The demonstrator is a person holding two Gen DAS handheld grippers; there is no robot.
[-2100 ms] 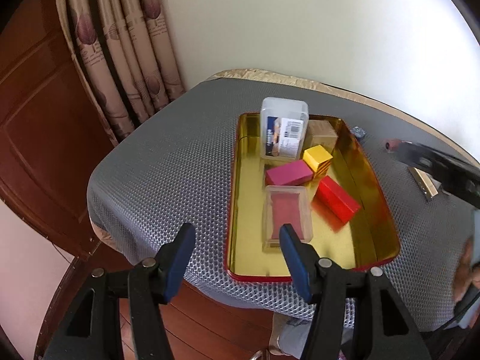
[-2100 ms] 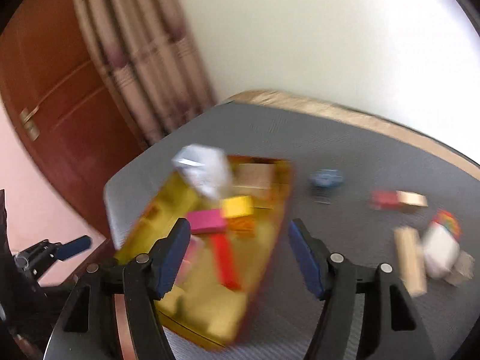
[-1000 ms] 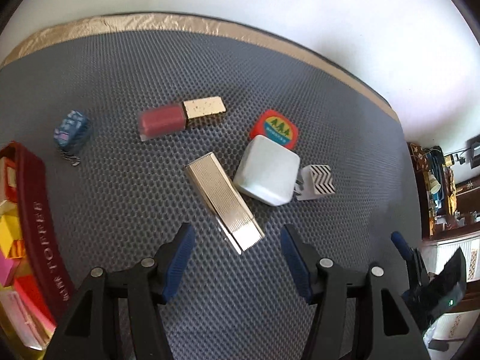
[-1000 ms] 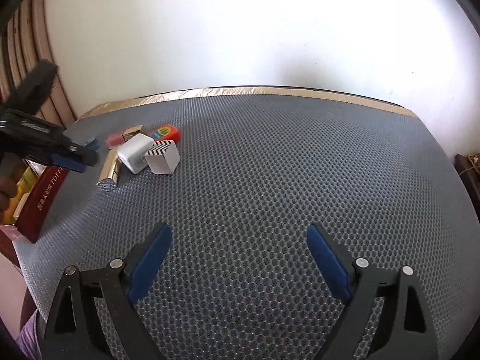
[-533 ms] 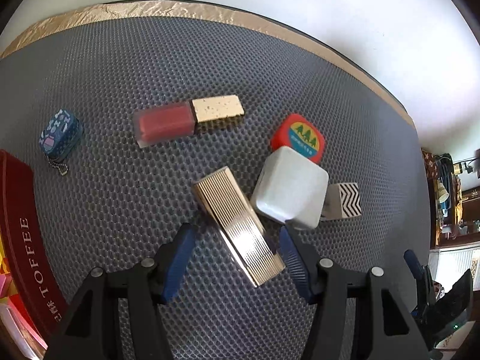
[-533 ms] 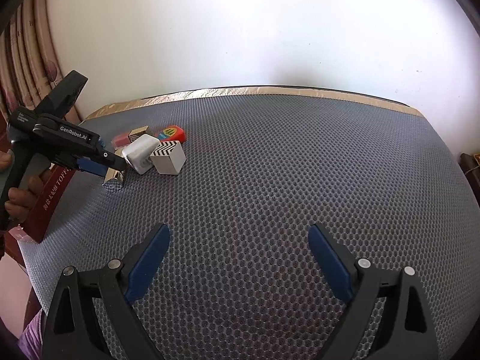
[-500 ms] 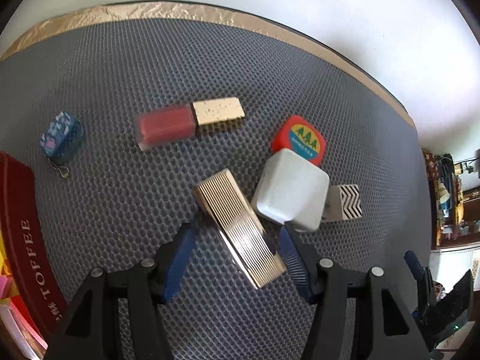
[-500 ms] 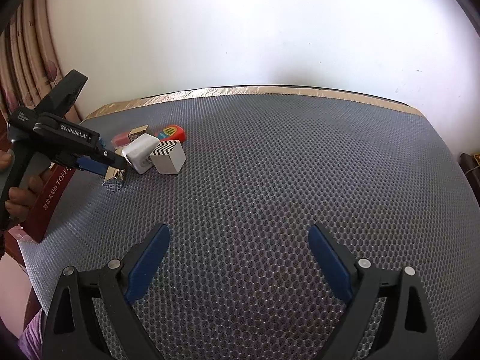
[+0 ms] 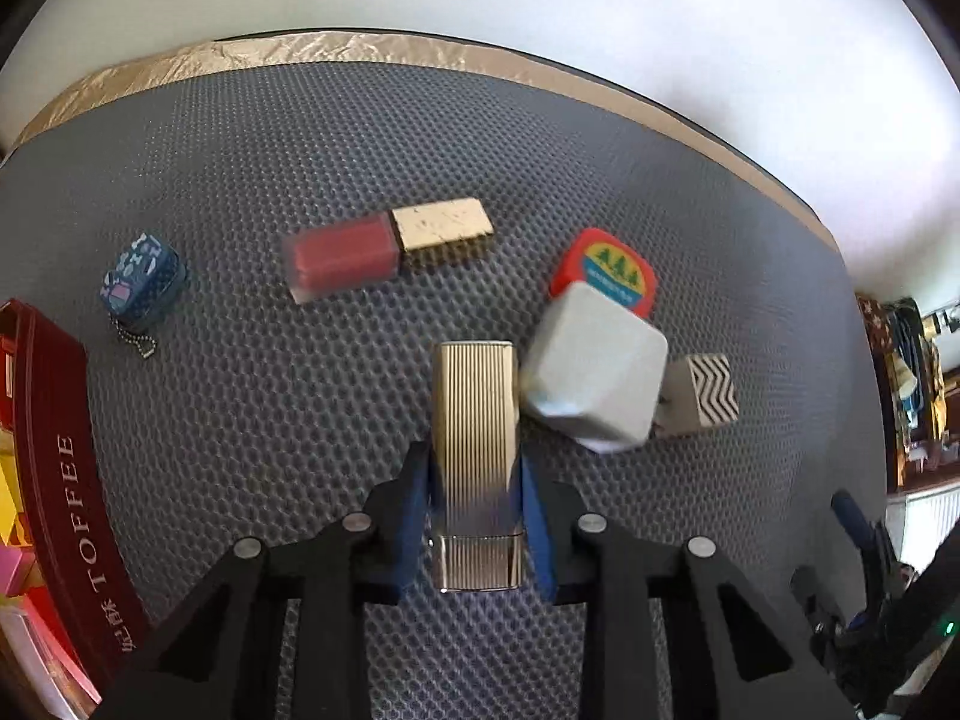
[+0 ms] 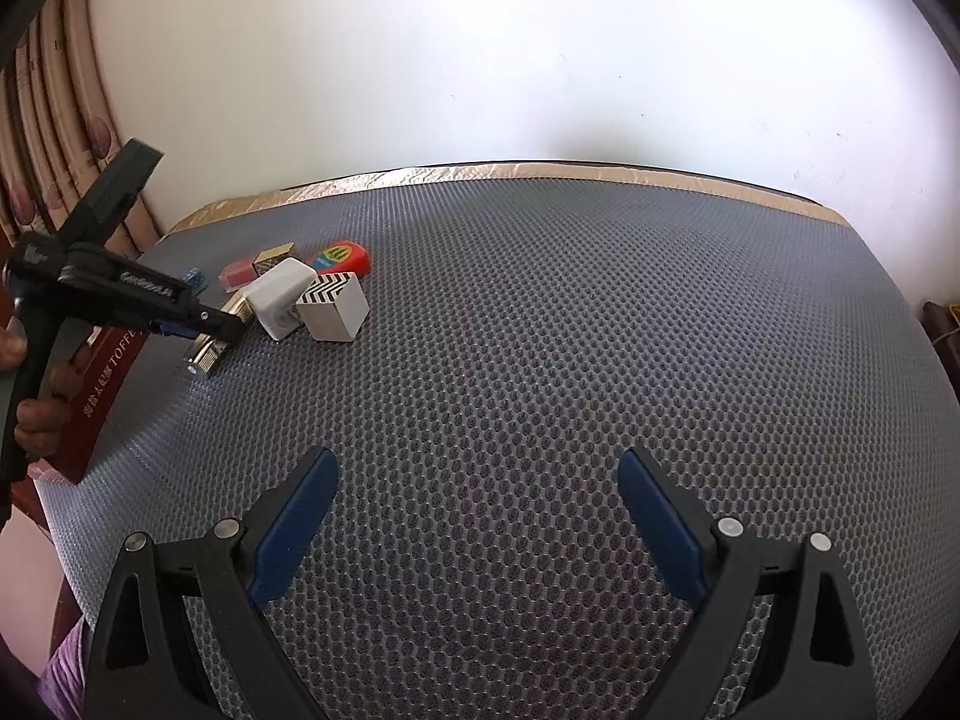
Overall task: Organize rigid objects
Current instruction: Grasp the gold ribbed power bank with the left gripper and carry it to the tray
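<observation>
Left wrist view shows the left tongs (image 9: 474, 504) with both blue pads pressed against the long sides of the ribbed gold bar (image 9: 477, 420); half a second ago the jaws stood apart on either side of it, so they have just been closing, and the bar, which then lay at a slant, now runs straight along the fingers. It lies on the grey mesh tabletop (image 9: 300, 150), its far corner just beside the white cube (image 9: 594, 369), which looks blurred. Behind the cube sits the red rounded tile with a tree badge (image 9: 606, 267), and to the cube's right the zigzag-patterned block (image 9: 702, 393). Farther back lie a pink block (image 9: 342, 258) and a speckled cream block (image 9: 444, 225) end to end, and to the left a small blue patterned charm on a bead chain (image 9: 144, 285). At the left edge stands the dark red toffee tin (image 9: 72, 480), seen only in part; yellow, pink and red pieces show inside it, but which ones cannot be told. Right wrist view has the right tongs (image 10: 477, 531) spread wide over bare mesh, holding nothing and placed as they were a second ago, while a hand (image 10: 36, 414) grips the left tool at the far left.
</observation>
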